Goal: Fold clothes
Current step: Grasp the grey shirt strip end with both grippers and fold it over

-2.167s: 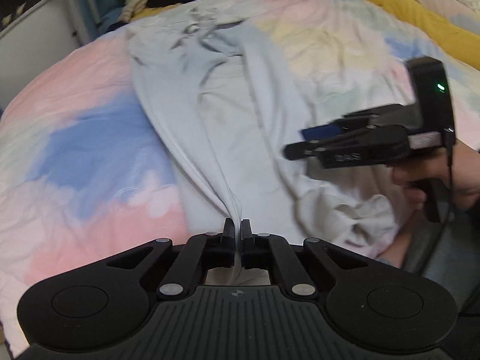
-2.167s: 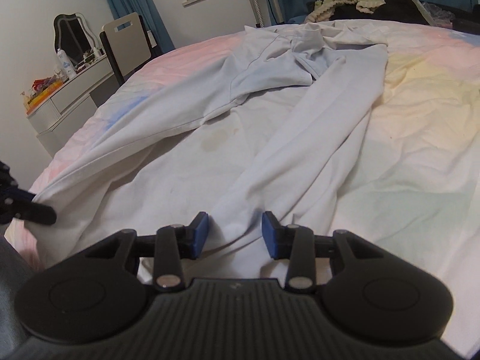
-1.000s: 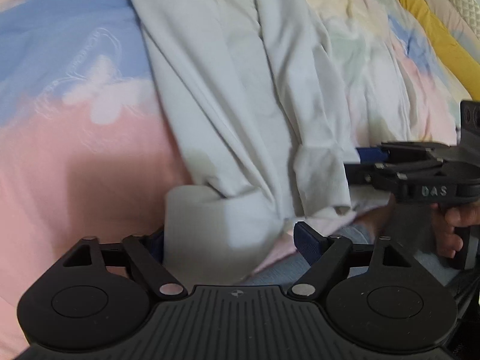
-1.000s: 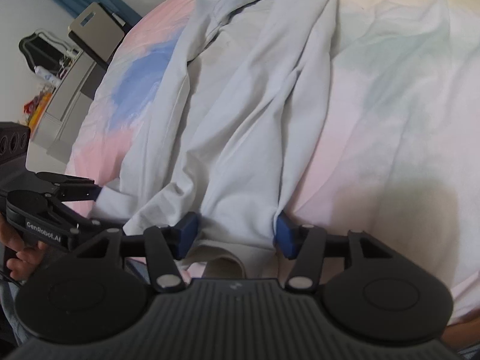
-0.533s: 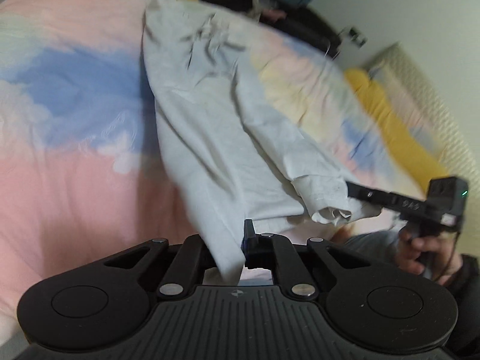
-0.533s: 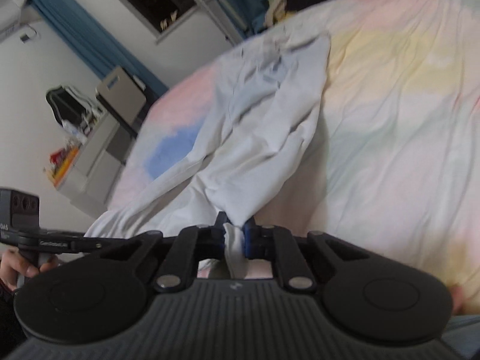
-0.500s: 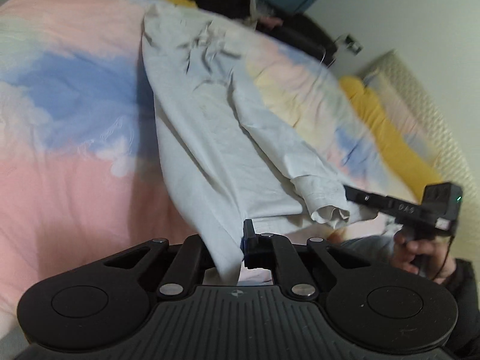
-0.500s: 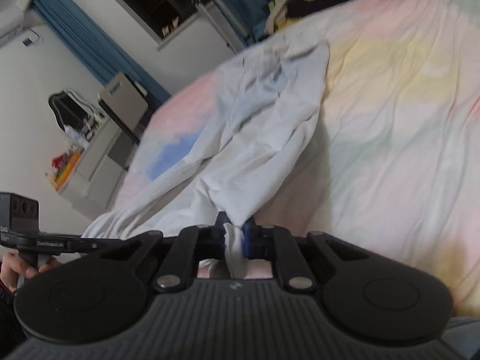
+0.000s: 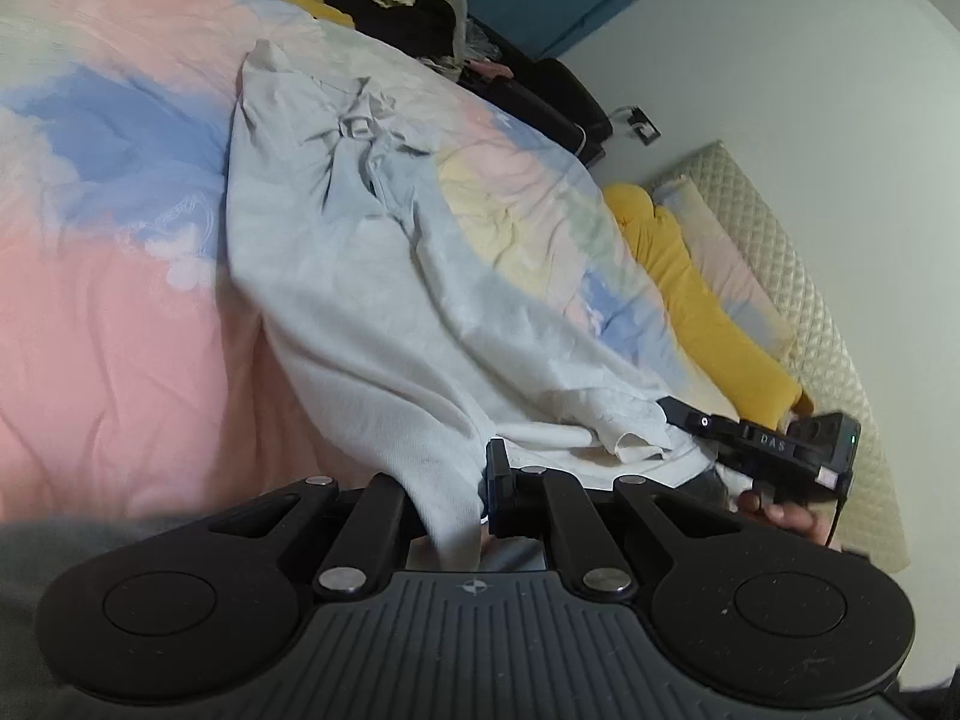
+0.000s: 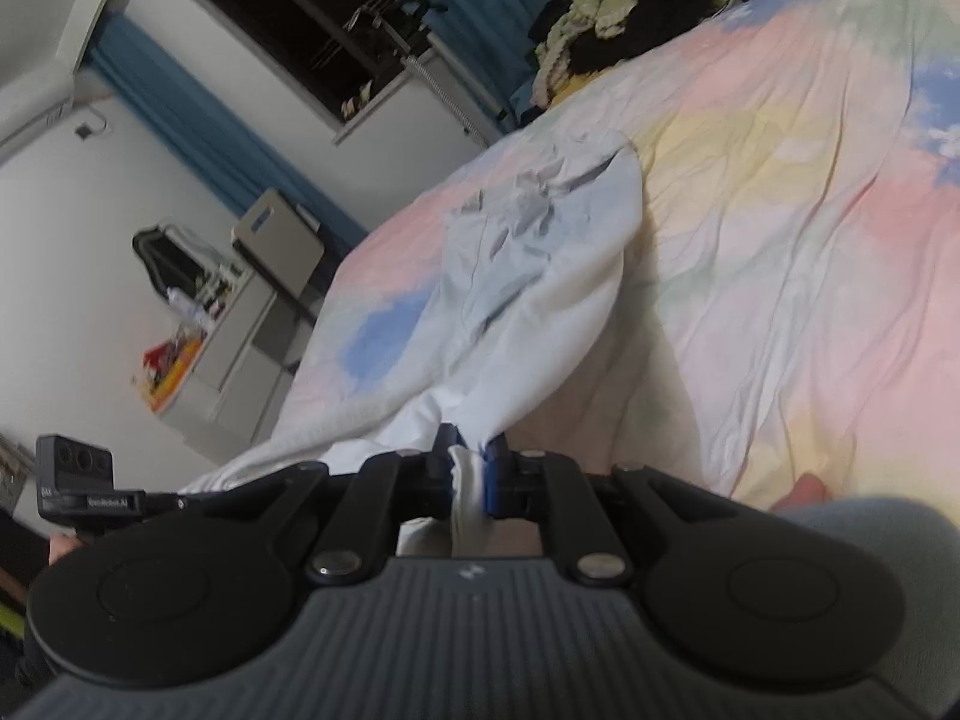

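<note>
the white shirt (image 9: 384, 276) lies lengthwise on the pastel bedspread (image 9: 108, 312), collar end far away, near hem lifted off the bed. the left gripper (image 9: 462, 483) is pinched on one hem corner and the right gripper (image 10: 471, 468) is pinched on the other, cloth bunched between each pair of fingers. this looks like the start of a lengthwise fold: next, likely carry both corners forward together, level and taut, and lay the hem toward the collar without dragging the body.

White shirt (image 9: 372, 276) on pink, blue and yellow pastel bedspread (image 9: 108, 312).
</note>
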Tool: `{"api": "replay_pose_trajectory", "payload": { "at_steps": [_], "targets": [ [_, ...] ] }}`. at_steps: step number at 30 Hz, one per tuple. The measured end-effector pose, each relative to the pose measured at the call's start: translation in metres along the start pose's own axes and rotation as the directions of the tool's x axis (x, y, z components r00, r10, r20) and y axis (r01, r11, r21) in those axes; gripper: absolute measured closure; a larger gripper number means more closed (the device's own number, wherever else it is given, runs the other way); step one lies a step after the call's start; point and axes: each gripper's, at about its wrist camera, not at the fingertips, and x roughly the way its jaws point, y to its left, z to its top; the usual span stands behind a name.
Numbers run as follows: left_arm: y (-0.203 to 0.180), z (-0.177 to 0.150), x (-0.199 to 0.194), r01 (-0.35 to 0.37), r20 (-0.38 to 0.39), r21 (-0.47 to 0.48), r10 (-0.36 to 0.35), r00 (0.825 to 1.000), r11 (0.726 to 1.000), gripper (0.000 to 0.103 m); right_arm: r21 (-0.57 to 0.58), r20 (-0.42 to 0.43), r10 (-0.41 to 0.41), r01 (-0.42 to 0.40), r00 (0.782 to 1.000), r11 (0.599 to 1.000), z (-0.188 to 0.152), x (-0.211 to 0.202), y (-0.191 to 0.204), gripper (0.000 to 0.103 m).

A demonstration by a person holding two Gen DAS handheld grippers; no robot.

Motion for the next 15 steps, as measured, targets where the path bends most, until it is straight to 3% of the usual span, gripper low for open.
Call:
{"api": "replay_pose_trajectory", "payload": {
  "at_steps": [9,15],
  "targets": [
    [0.019,0.123,0.053,0.001,0.15,-0.09,0.013,0.989,0.996,0.095,0.253,0.194,0.006,-0.055,0.981,0.966,0.084,0.072,-0.034,0.093],
    [0.049,0.183,0.112,-0.039,0.169,-0.12,0.059,0.984,0.992,0.095,0.417,0.219,-0.037,-0.059,0.975,0.907,0.129,0.143,-0.082,0.093]
  ]
}}
